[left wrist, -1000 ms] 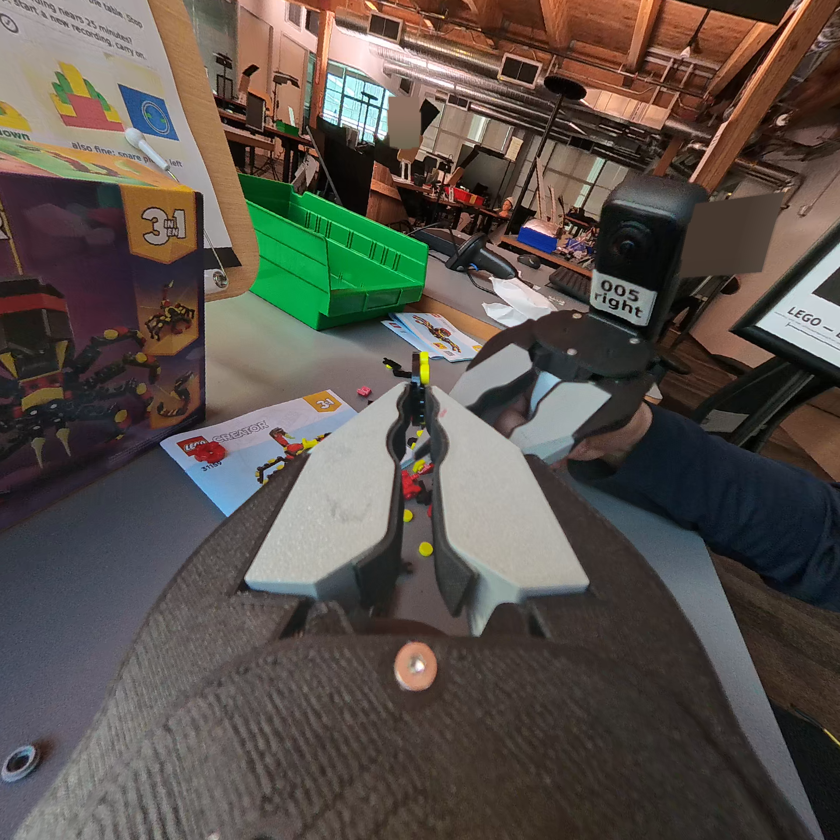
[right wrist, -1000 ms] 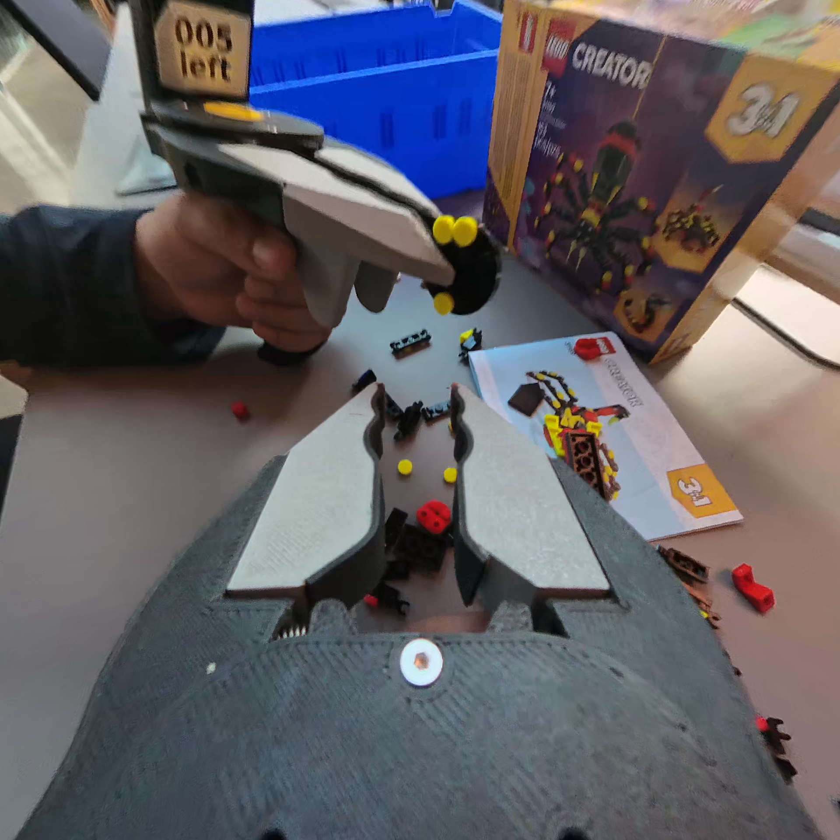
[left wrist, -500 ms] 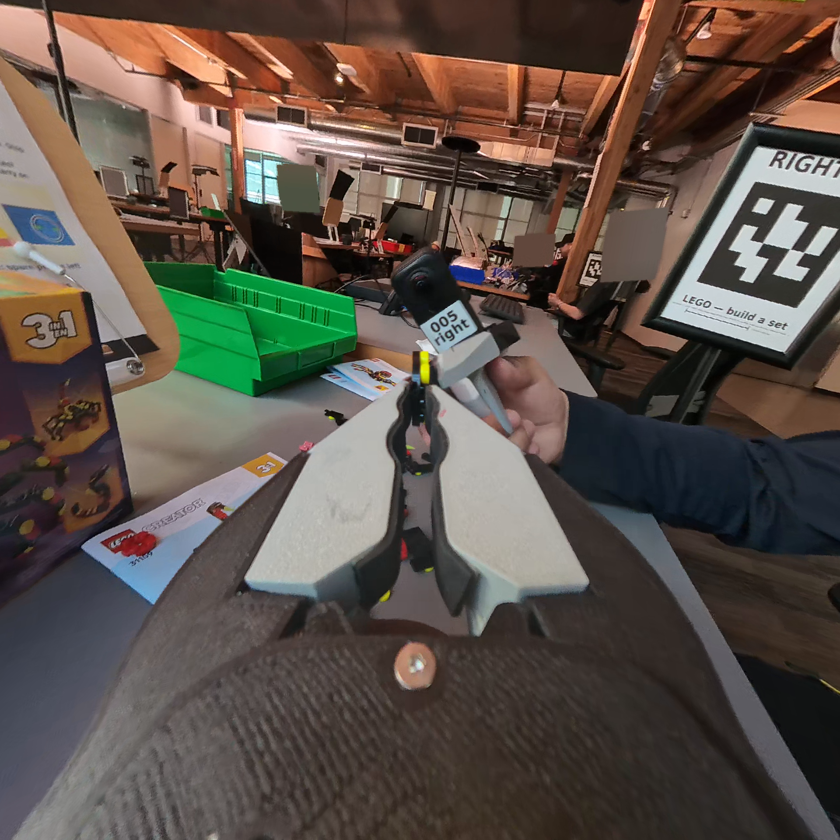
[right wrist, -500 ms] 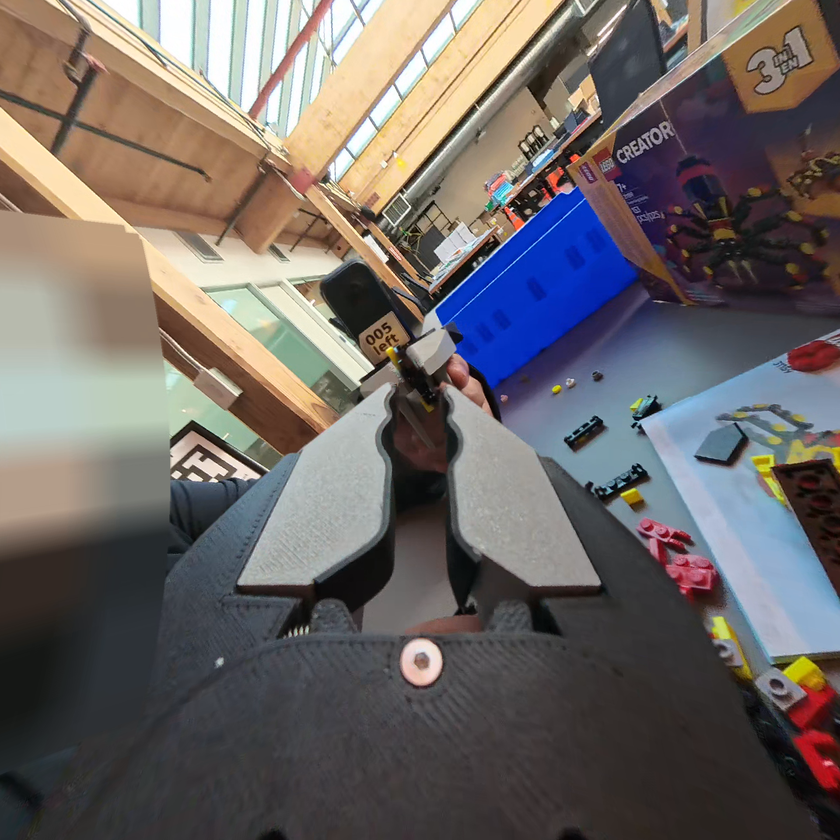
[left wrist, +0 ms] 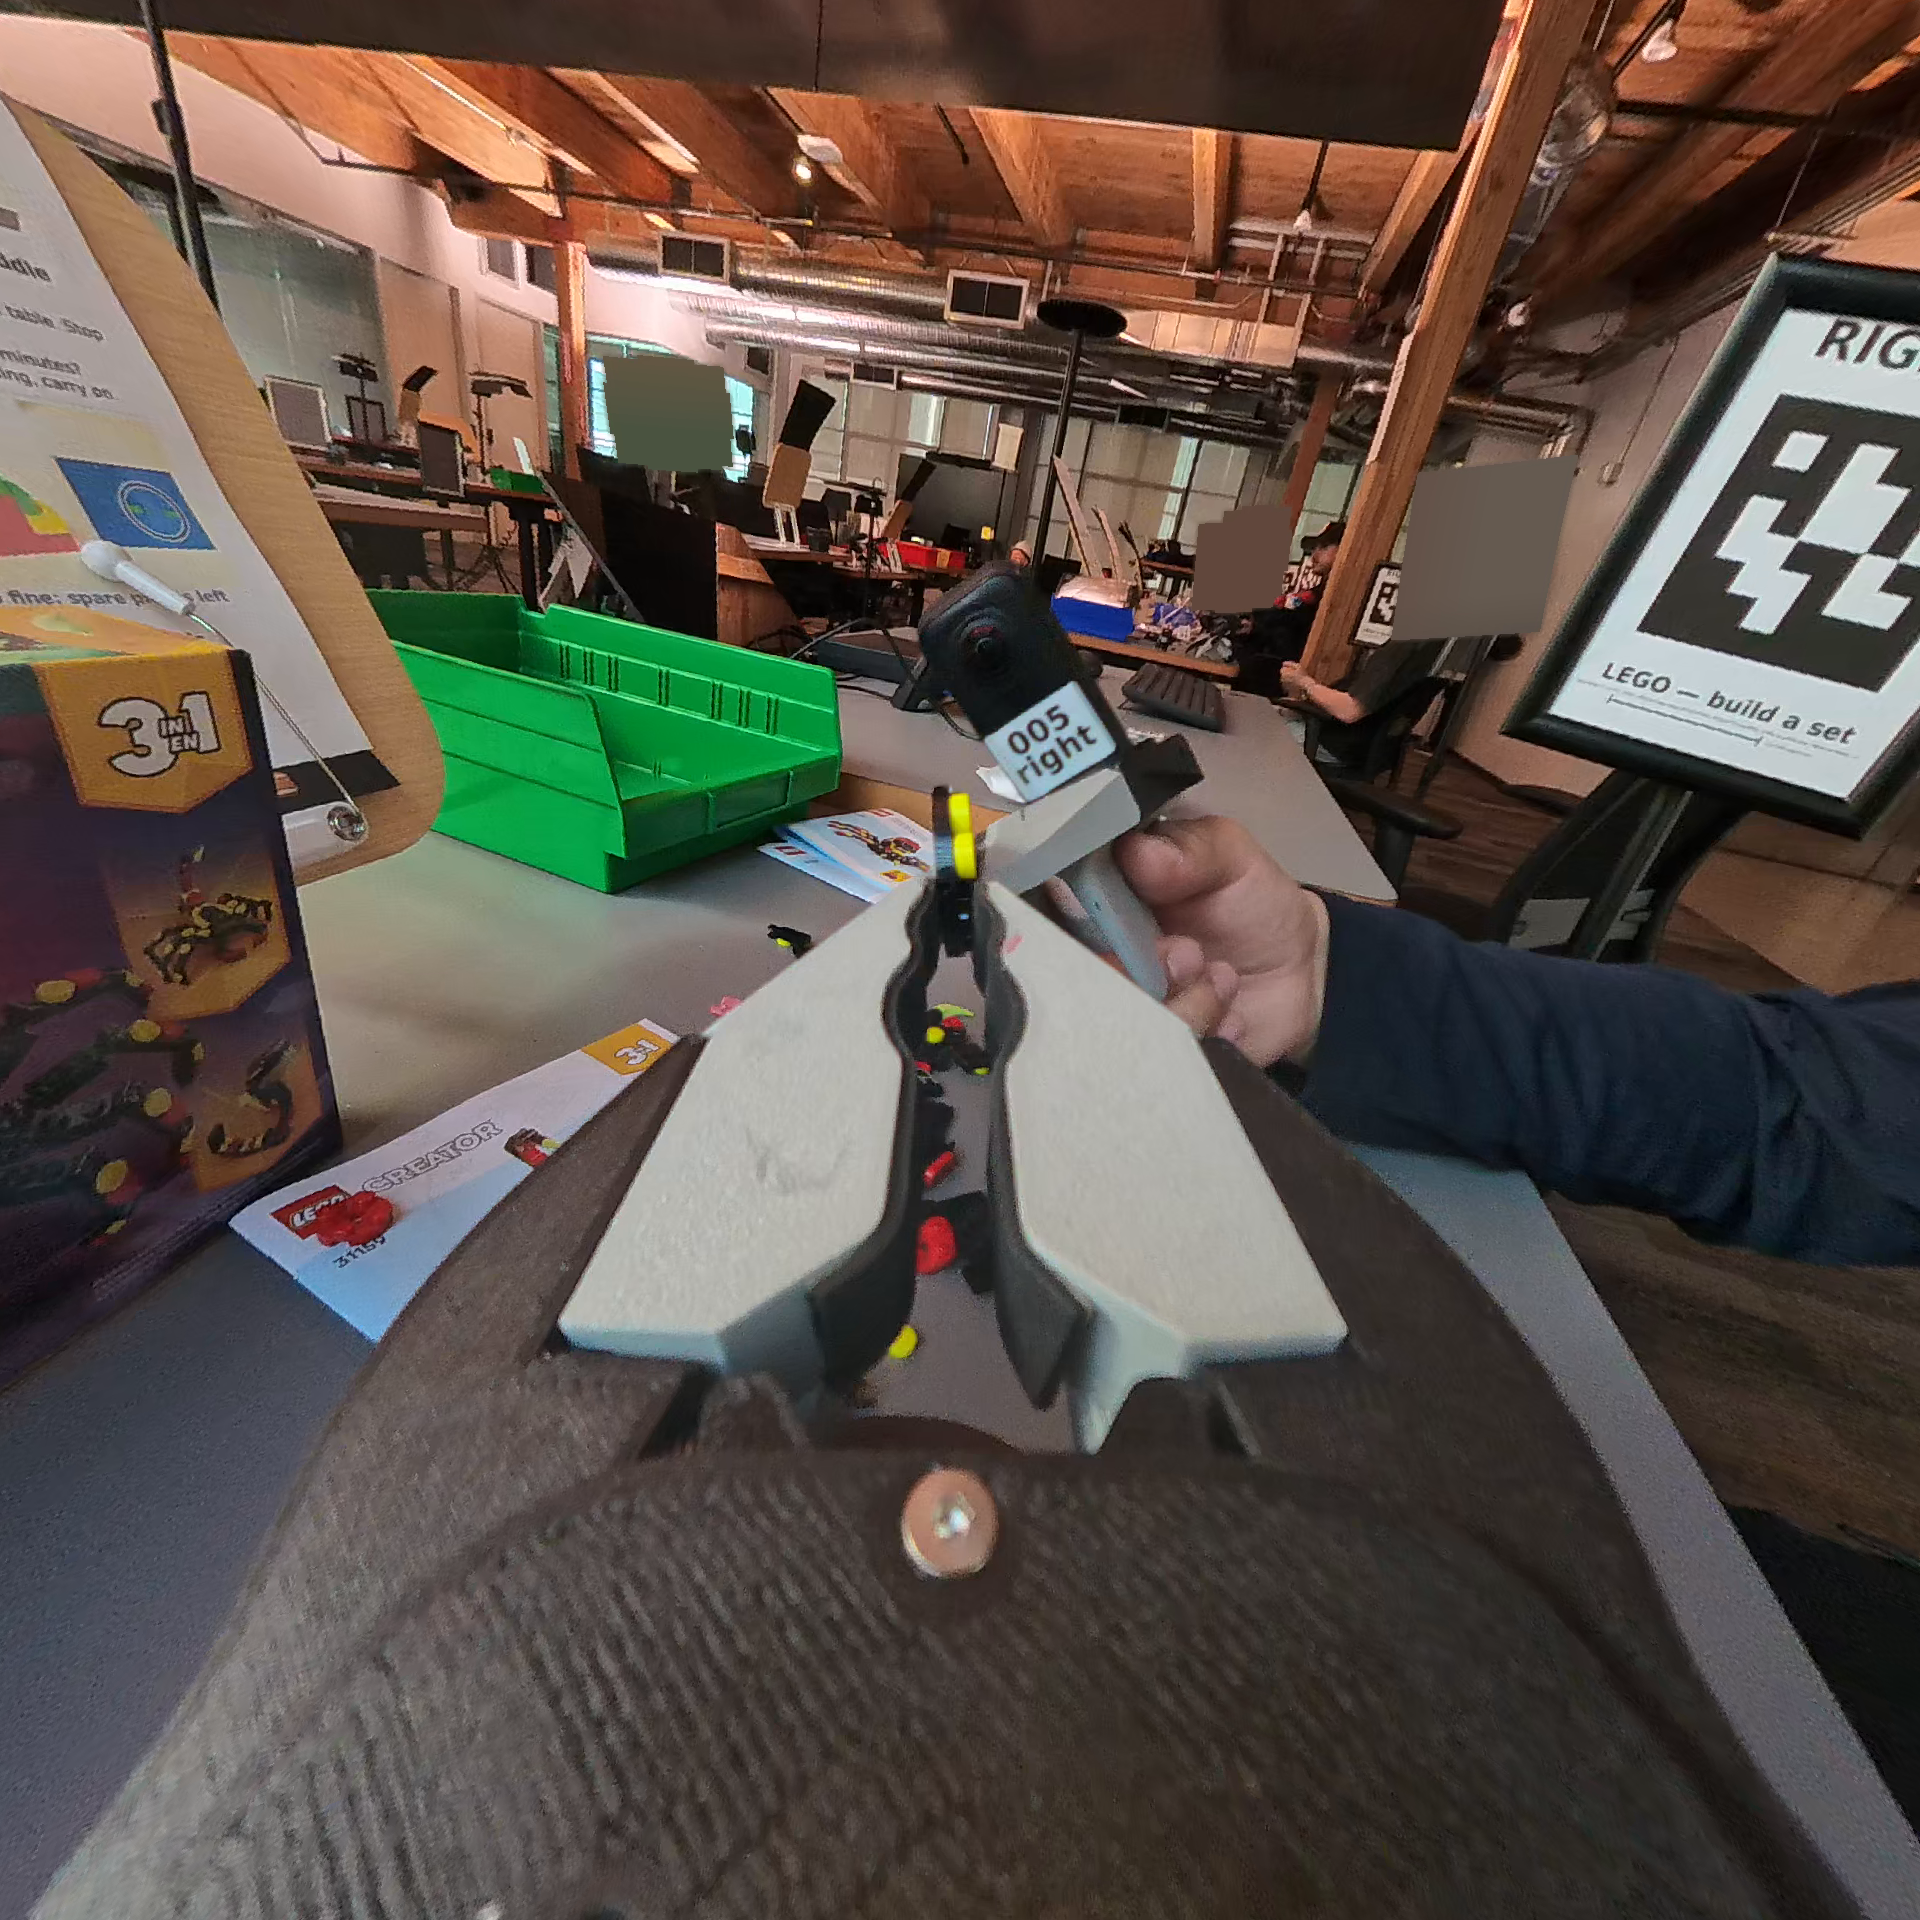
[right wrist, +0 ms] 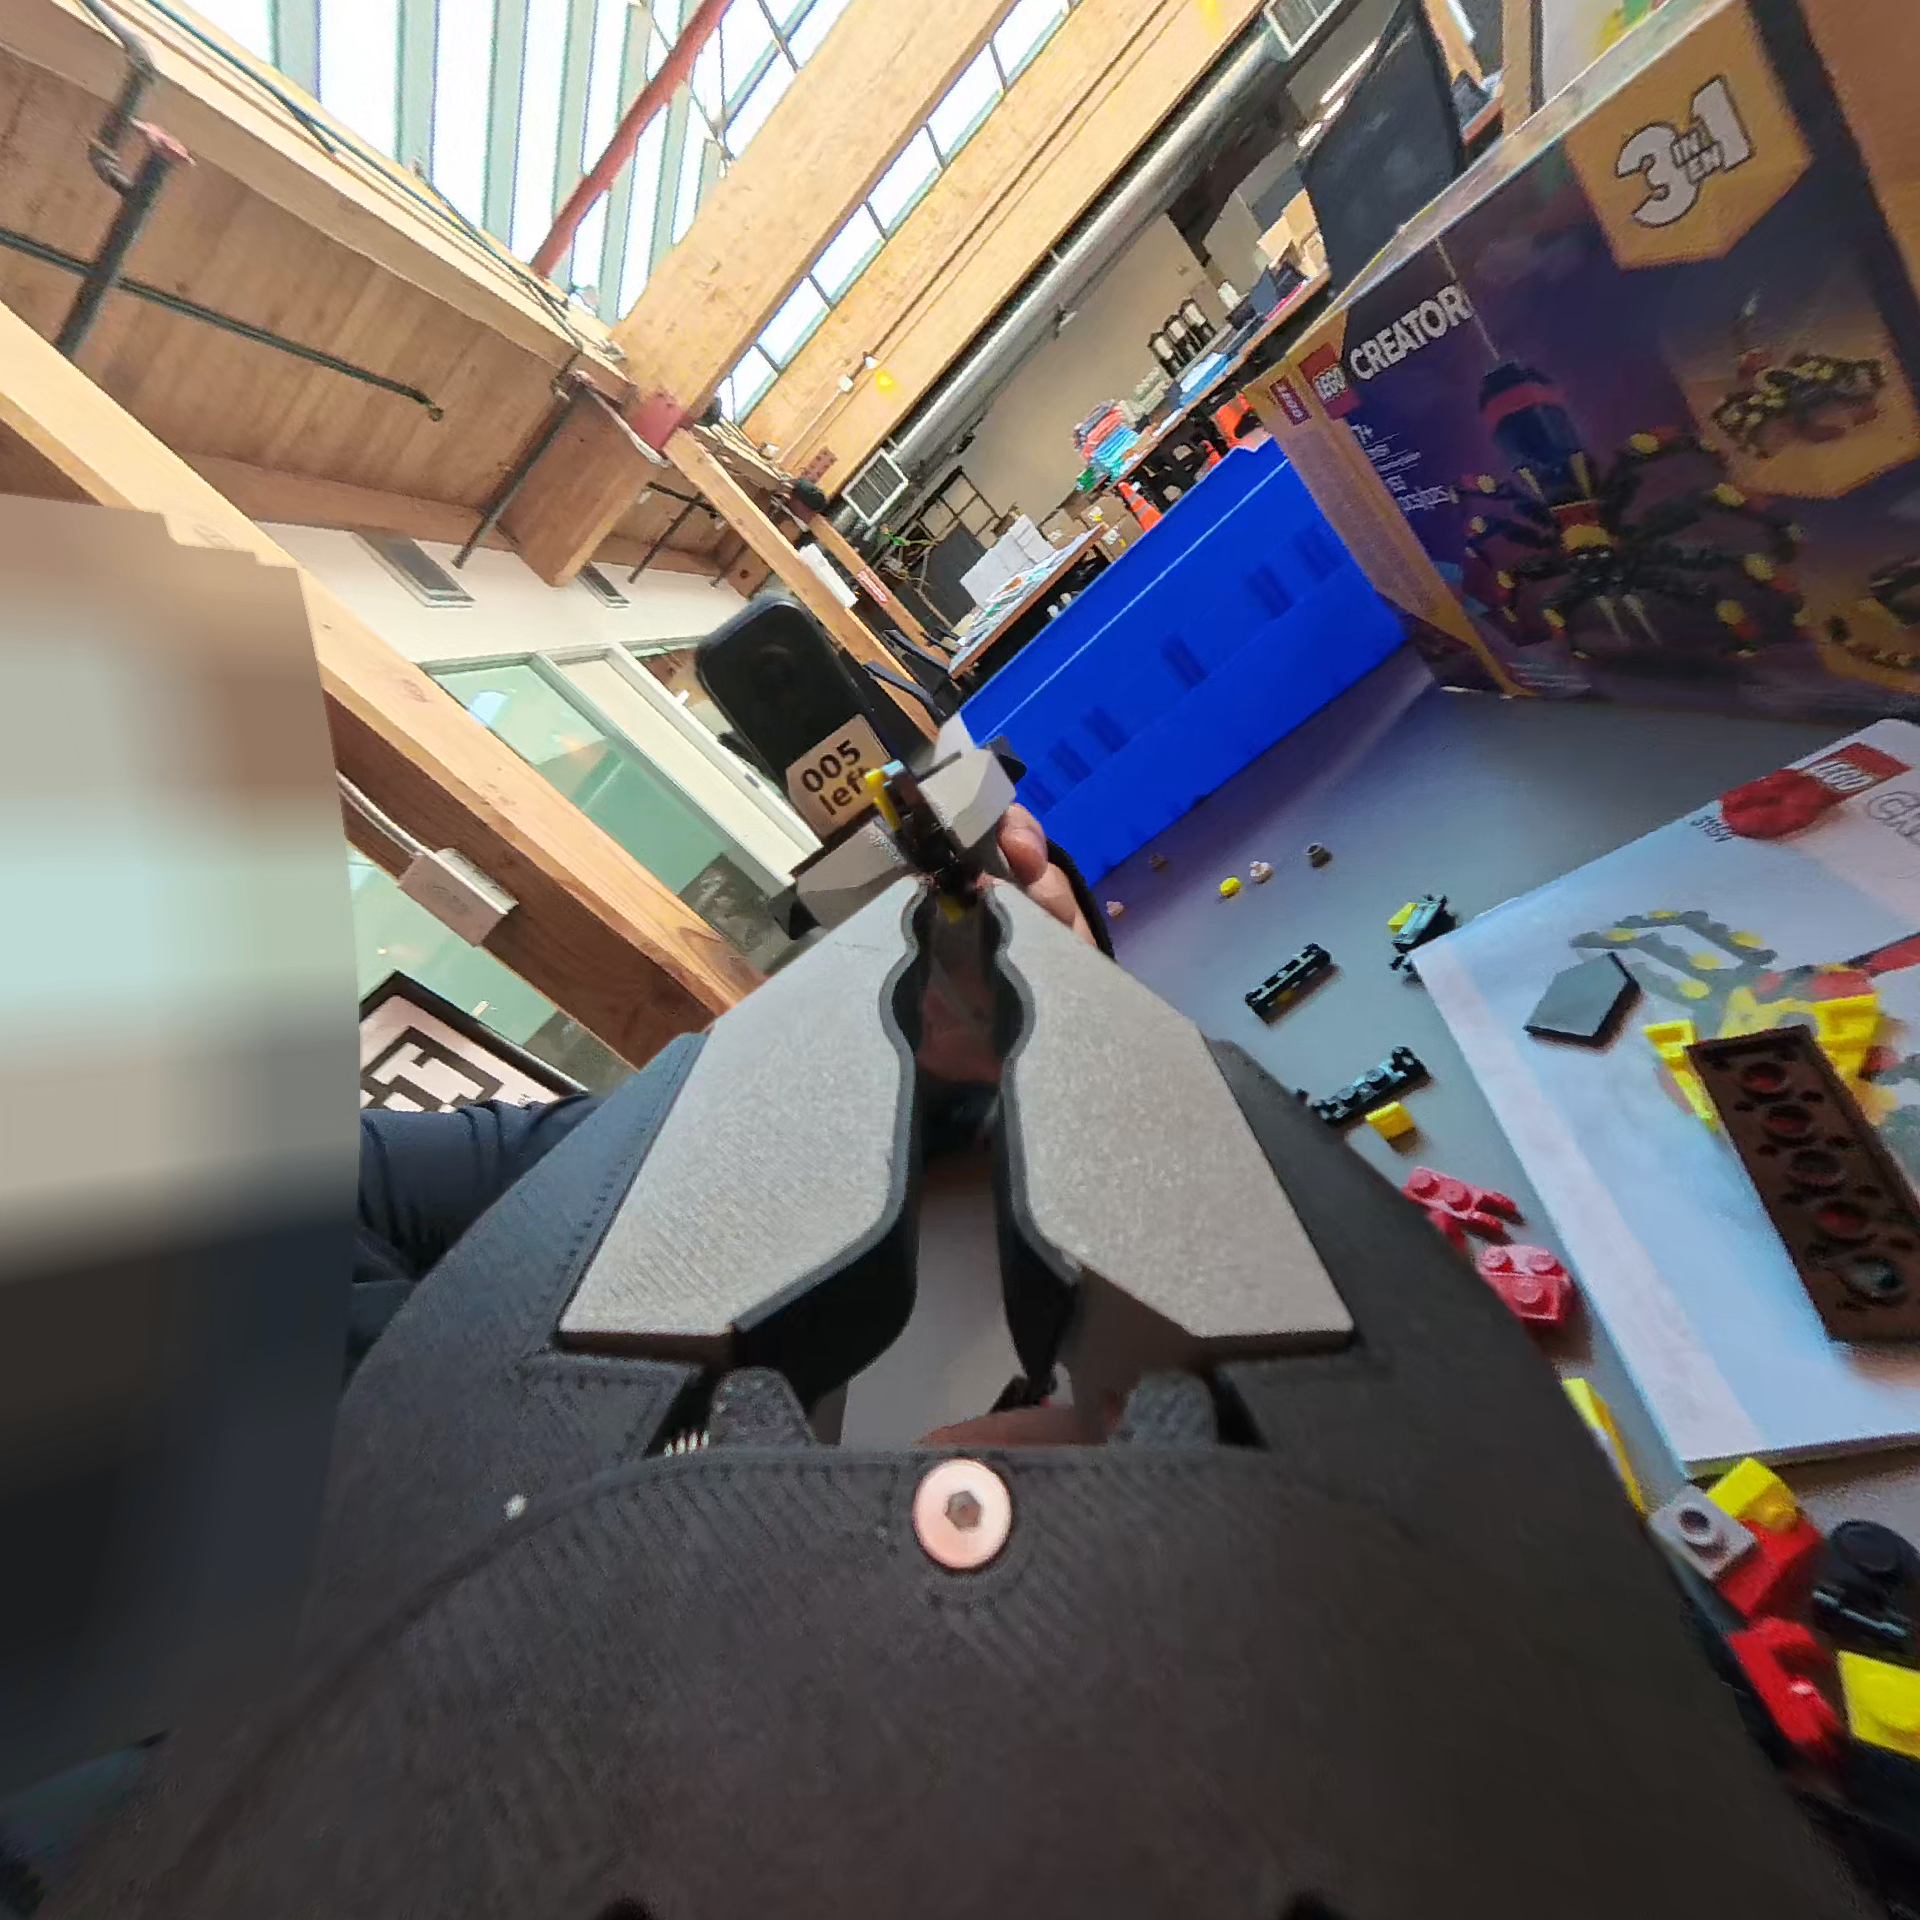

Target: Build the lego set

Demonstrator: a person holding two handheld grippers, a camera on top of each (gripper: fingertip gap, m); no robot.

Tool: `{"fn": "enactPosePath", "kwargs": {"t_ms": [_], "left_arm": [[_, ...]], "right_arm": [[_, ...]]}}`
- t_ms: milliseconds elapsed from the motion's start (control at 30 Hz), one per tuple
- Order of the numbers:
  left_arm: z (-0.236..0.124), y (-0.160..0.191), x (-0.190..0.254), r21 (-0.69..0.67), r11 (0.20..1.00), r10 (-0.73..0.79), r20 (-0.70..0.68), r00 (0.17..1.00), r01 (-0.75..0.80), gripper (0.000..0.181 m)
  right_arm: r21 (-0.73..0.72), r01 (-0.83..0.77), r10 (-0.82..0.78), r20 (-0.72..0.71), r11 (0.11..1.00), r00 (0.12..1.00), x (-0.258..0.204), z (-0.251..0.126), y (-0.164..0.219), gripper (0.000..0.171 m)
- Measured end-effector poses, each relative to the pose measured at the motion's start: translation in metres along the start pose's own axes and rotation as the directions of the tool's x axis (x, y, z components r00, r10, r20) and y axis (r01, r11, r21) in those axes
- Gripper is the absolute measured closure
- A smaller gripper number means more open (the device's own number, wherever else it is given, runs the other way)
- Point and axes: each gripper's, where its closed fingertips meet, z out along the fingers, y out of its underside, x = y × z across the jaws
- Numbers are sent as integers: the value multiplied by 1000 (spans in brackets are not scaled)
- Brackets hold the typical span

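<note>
Left hand-held gripper clenched on black-and-yellow piece, raised above surface. Right hand-held gripper met it tip to tip, nearly closed; grasp unclear. Risk: misaligned push could twist piece loose, dropping it among loose bricks.

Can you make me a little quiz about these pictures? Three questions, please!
1. True or false: the left gripper is empty.
2. The bin in the left wrist view is: A red, B green, C white.
3. Fill the gap: the brown plate lies on the ___.

Key
1. False. It is shut on a black-and-yellow piece.
2. B.
3. Booklet.
</note>
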Motion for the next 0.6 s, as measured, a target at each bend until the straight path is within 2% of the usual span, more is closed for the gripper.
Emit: {"fn": "enactPosePath", "kwargs": {"t_ms": [267, 333, 467, 600], "left_arm": [[1, 10, -3, -72, 996, 61, 34, 998, -58, 179], [0, 12, -2, -83, 994, 70, 24, 997, -68, 177], [-4, 21, 10, -112, 991, 73, -38, 997, -77, 177], [-4, 25, 16, -134, 981, 135, -24, 990, -138, 179]], "right_arm": [[-79, 255, -261, -82, 964, 962, 7, -3, 4, 167], [-110, 369, -380, -101, 923, 919, 6, -3, 7, 167], [-176, 616, -636, -103, 768, 764, 0, -7, 20, 167], [-142, 618, -632, -84, 773, 771, -2, -11, 23, 167]]}}
